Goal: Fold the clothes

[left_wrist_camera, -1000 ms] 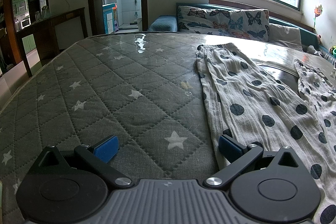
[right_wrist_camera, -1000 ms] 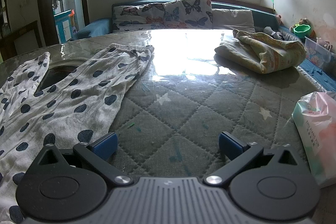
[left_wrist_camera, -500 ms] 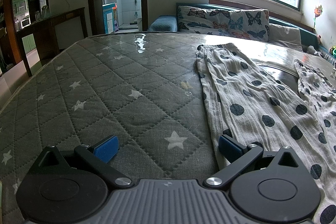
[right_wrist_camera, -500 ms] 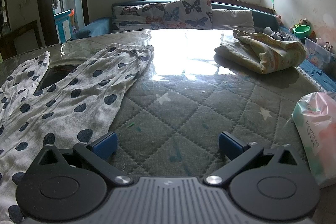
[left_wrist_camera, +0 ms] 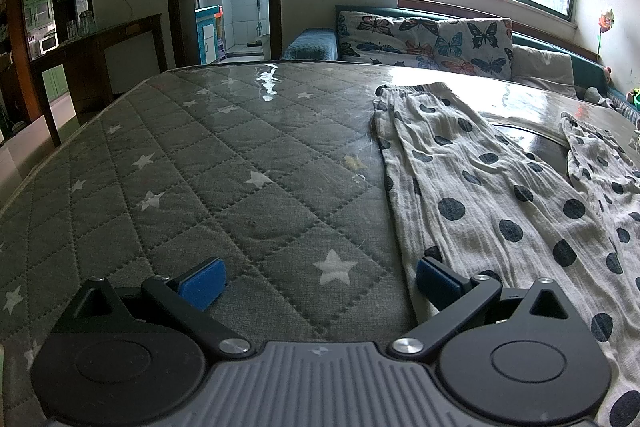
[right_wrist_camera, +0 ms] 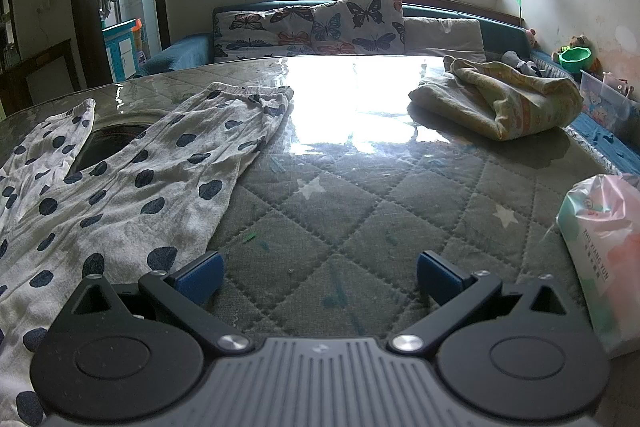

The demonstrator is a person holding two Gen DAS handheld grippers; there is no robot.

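A pair of white, crinkled cotton trousers with dark navy polka dots (left_wrist_camera: 492, 195) lies spread flat on a grey quilted mattress with white star prints (left_wrist_camera: 192, 187) under a glossy clear cover. In the left wrist view the trousers fill the area from 1 to 4 o'clock; one leg runs as a long strip from the near edge at about 5 o'clock up toward 1 o'clock, its cuffed end pointing away toward a sofa with butterfly-print cushions (left_wrist_camera: 424, 37). The second leg (left_wrist_camera: 600, 163) branches off at 3 o'clock, leaving a dark gap between the two. In the right wrist view the same trousers (right_wrist_camera: 132, 187) lie from 8 to 11 o'clock, long axis slanting from the near left toward 11 o'clock, both leg ends pointing away.

The left gripper (left_wrist_camera: 320, 281) has its blue-padded fingers spread wide apart and holds nothing; its right pad (left_wrist_camera: 434, 279) sits over the near edge of the trouser leg, though contact cannot be told. The right gripper (right_wrist_camera: 320, 277) is likewise spread wide and empty, its left pad (right_wrist_camera: 200, 275) just beside the trouser hem.

At 2 o'clock in the right wrist view a crumpled yellowish patterned cloth bundle (right_wrist_camera: 504, 103) rests on the mattress, well apart from the trousers. At 4 o'clock stands a pink-and-green plastic packet (right_wrist_camera: 600, 251).
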